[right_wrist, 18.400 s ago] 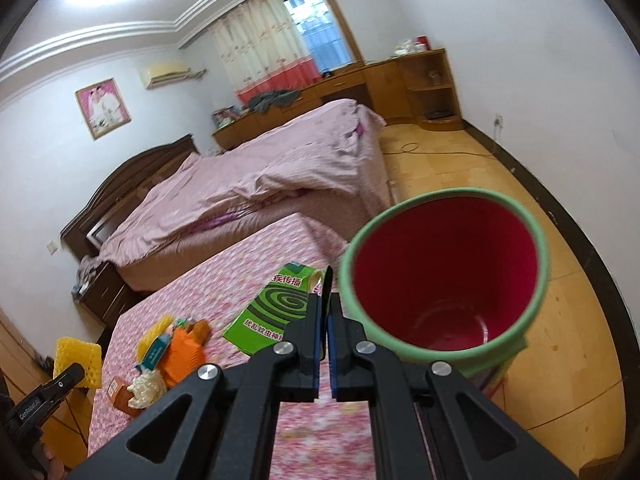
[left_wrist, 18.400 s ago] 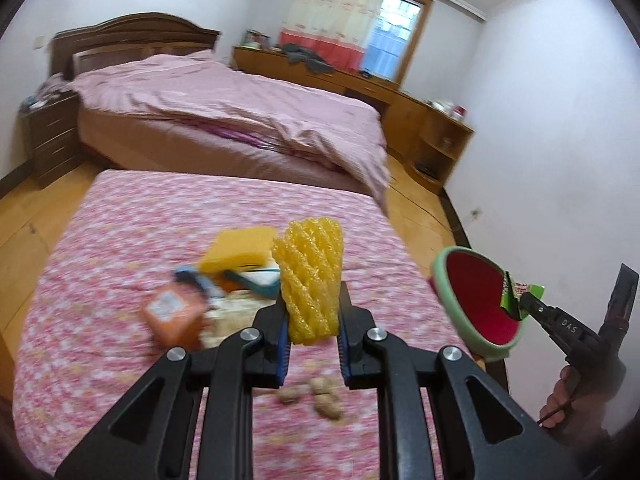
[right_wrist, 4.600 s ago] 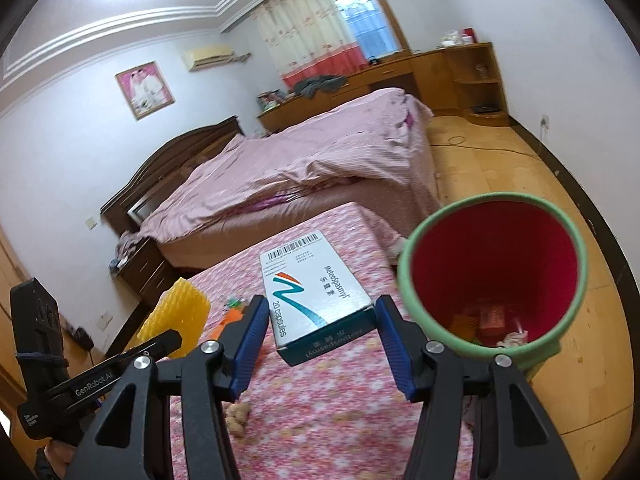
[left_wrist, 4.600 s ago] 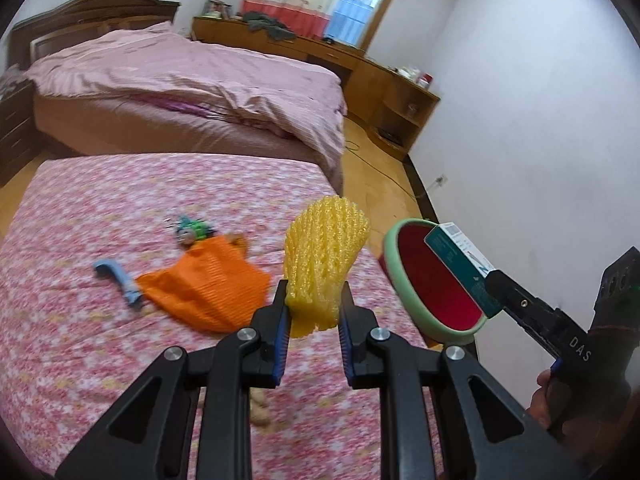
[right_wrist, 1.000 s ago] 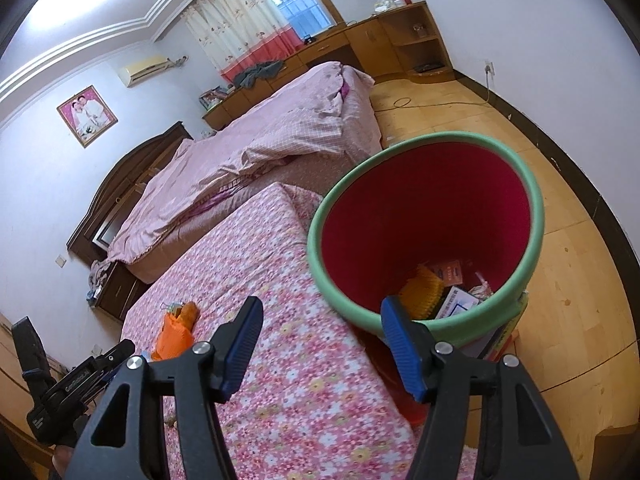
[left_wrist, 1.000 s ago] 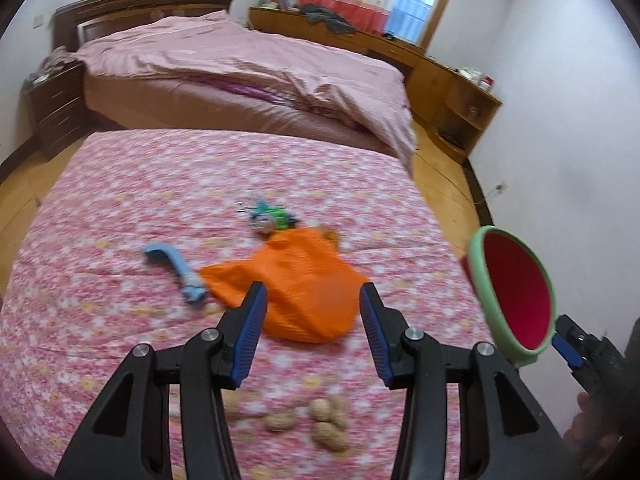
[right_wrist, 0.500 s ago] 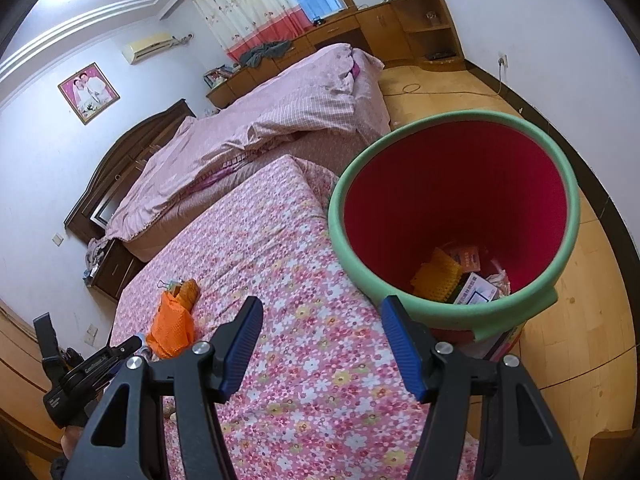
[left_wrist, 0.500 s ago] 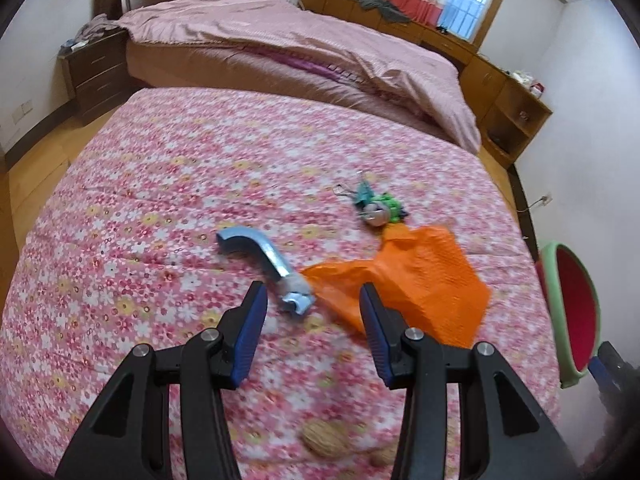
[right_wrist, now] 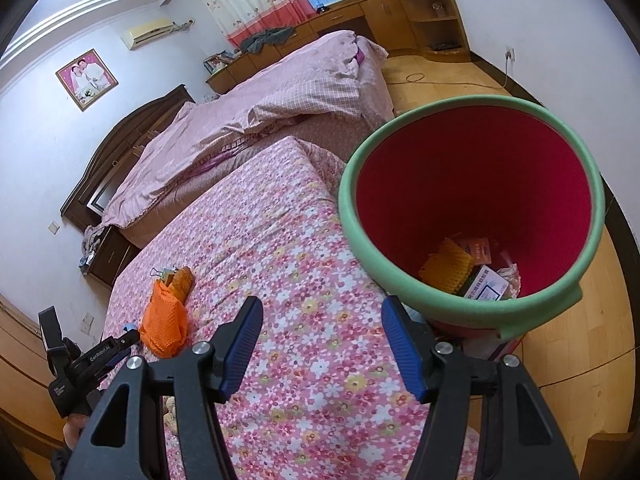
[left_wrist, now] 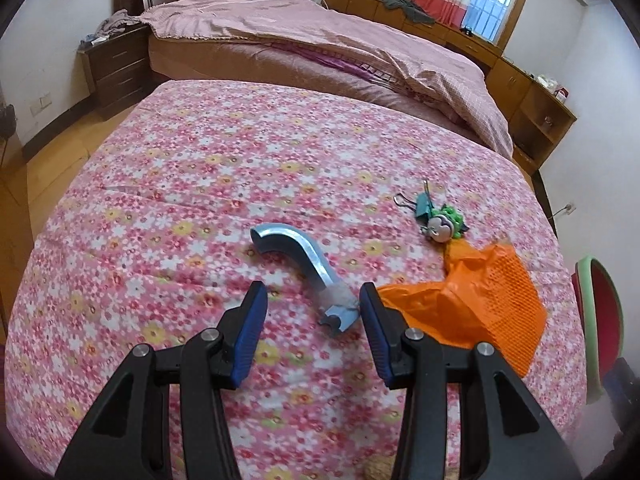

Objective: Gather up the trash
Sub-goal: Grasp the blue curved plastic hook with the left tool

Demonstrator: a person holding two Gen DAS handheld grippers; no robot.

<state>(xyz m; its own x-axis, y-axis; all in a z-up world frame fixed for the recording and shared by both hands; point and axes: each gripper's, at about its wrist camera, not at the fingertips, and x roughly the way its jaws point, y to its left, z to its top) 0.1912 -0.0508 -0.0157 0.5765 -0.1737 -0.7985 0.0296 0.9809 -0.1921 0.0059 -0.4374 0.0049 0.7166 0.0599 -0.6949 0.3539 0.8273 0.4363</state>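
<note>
My left gripper [left_wrist: 312, 312] is open just above the pink flowered bedspread [left_wrist: 200, 160], its jaws either side of the lower end of a curved blue plastic piece [left_wrist: 298, 252]. An orange mesh bag [left_wrist: 480, 304] lies to its right, and a teal binder clip with a small green doll [left_wrist: 438, 224] sits beyond that. My right gripper [right_wrist: 322, 336] is open and empty over the bedspread's right side, next to the red bin with a green rim [right_wrist: 472, 208]. Yellow foam netting [right_wrist: 448, 268] and boxes lie in the bin. The left gripper [right_wrist: 124, 340] also shows at the left of the right wrist view.
A second bed with a pink quilt [left_wrist: 340, 48] stands beyond. Wooden cabinets [left_wrist: 532, 108] line the far wall, a nightstand [left_wrist: 116, 68] is at the left. Peanuts [left_wrist: 378, 468] lie near the bedspread's front edge. Wooden floor [right_wrist: 580, 360] surrounds the bin.
My left gripper has dropped and swung left from the orange bag to the blue piece, now between its jaws. The right gripper drifted slightly, the bin now sitting further right in its view.
</note>
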